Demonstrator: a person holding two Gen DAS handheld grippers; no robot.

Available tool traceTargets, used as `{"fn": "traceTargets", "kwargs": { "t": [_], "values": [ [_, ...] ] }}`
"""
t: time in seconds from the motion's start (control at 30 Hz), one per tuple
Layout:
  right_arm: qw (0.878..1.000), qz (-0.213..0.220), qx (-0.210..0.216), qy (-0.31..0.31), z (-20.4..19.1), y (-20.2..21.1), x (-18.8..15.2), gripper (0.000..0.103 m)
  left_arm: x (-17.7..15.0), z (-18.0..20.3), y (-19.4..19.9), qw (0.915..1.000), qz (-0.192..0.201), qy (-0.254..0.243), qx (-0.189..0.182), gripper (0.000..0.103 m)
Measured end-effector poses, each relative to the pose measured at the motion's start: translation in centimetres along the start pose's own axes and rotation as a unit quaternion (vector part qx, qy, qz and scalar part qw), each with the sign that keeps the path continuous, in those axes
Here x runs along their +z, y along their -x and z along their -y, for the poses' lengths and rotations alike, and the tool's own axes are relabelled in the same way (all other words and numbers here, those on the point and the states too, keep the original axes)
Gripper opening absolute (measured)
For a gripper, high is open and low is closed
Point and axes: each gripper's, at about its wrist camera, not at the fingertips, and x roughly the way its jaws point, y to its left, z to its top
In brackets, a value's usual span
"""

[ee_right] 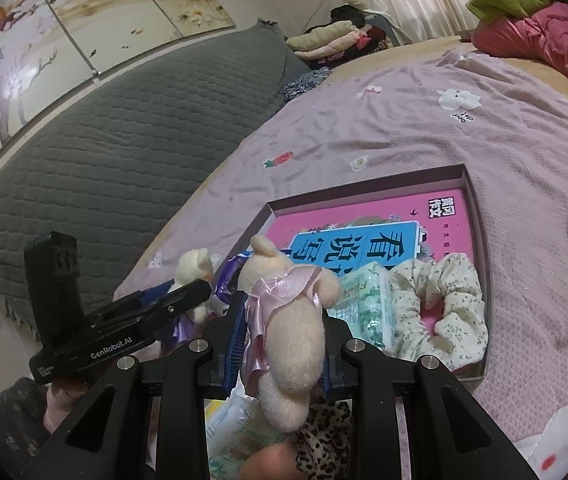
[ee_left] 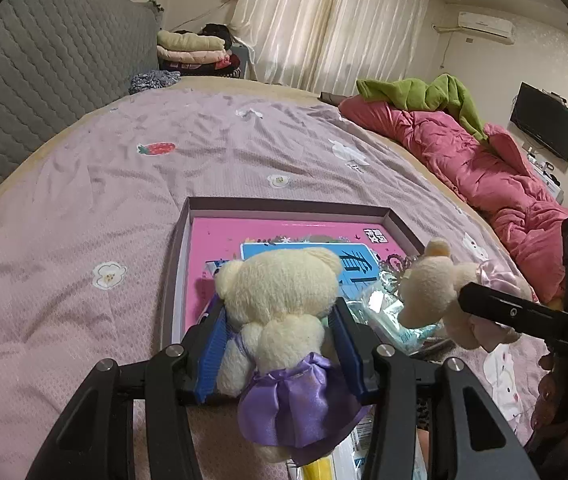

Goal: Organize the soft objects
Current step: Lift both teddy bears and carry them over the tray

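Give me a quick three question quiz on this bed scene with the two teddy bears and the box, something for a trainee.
1. True or false: the left gripper is shut on the bear in the purple dress.
2. What colour is the dress of the bear in the right gripper? A) green B) pink C) blue
3. Name the soft floral item lying in the box beside the tissue packet.

Key: 1 true. 2 B. 3 the scrunchie.
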Motion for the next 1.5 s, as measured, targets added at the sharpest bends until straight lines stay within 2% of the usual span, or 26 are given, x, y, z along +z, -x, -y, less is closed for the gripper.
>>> {"fn": "traceTargets", "kwargs": {
  "t": [0.5, 1.27, 1.5],
  "values": [
    [0.999, -0.001, 0.034, -0.014, 0.0, -0.4, 0.5, 0.03, 0.9, -0.1, -1.1, 0.9999, 0.005, -0.007, 0.013, 0.05],
    [0.999, -0.015, 0.044, -0.001, 0.0, -2.4, 1.3, 0.031, 0.9, -0.1, -3.1, 0.9996, -0.011, -0.014, 0.023, 0.05],
    [0.997, -0.022, 0.068, -0.014, 0.3, -2.7, 1.3, 0.031, 0.7, -0.1, -3.9, 0.9993, -0.025, -0.013, 0.027, 0.05]
  ]
}}
